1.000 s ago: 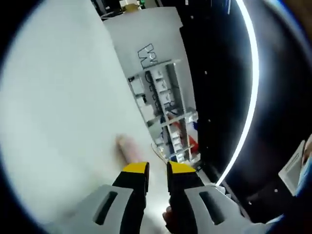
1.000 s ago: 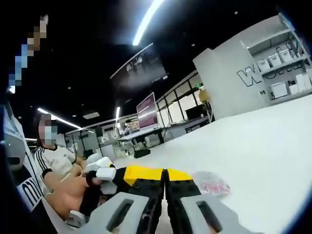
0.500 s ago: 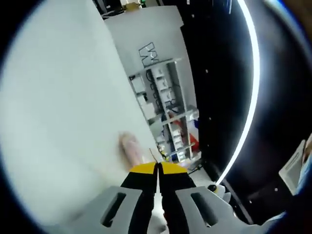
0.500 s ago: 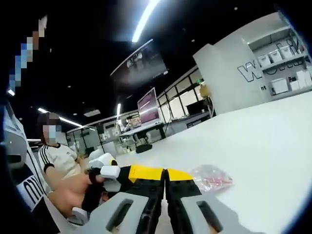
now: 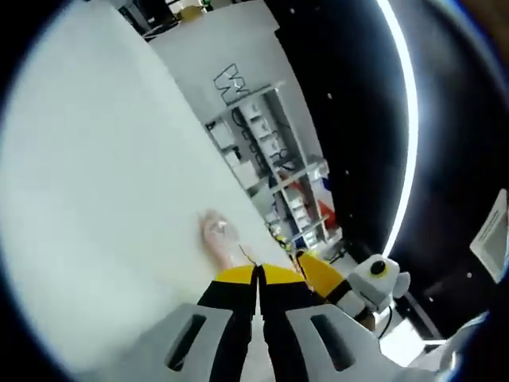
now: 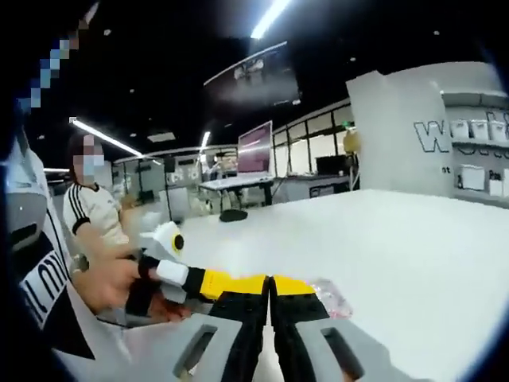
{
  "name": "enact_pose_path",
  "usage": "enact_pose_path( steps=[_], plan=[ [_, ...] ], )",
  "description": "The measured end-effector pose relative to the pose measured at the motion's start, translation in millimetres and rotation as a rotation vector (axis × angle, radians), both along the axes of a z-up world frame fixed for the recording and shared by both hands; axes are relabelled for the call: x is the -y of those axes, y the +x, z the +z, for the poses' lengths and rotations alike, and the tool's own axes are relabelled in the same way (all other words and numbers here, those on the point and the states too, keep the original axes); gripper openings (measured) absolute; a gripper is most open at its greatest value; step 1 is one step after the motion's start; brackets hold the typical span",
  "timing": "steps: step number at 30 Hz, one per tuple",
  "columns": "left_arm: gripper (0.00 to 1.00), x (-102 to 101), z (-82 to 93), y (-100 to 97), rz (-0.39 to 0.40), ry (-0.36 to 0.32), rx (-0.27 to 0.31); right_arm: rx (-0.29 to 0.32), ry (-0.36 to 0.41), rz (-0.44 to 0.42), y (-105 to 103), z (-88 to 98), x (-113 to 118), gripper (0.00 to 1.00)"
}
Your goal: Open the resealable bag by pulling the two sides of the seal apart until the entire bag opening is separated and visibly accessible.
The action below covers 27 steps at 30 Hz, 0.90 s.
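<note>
- Left claw: its jaws are pressed together at the yellow tips, and a thin edge of the bag runs into the seam, so it seems to pinch the bag's rim.
- Right claw: jaws shut tight, tips touching; whether any film sits between them I cannot tell.
- In the right gripper view the left claw comes in from the left, its yellow tip meeting the right one's.
- A hand holds that left claw.
- The bag, clear with pink bits inside, lies on the white desk just beyond the tips.
- A seated person is behind, far left.
</note>
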<state>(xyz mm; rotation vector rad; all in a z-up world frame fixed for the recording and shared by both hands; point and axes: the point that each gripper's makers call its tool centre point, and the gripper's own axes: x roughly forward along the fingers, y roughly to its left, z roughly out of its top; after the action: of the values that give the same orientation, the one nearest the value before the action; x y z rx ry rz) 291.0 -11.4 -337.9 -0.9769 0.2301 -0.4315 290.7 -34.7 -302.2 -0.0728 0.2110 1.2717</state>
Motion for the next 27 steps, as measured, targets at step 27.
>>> enact_pose_path(
  steps=[27],
  plan=[
    [0.02, -2.2, -4.7, -9.6, -0.016, 0.356, 0.049, 0.054, -0.305, 0.182, -11.6, -35.6, -15.7, 0.0]
  ],
)
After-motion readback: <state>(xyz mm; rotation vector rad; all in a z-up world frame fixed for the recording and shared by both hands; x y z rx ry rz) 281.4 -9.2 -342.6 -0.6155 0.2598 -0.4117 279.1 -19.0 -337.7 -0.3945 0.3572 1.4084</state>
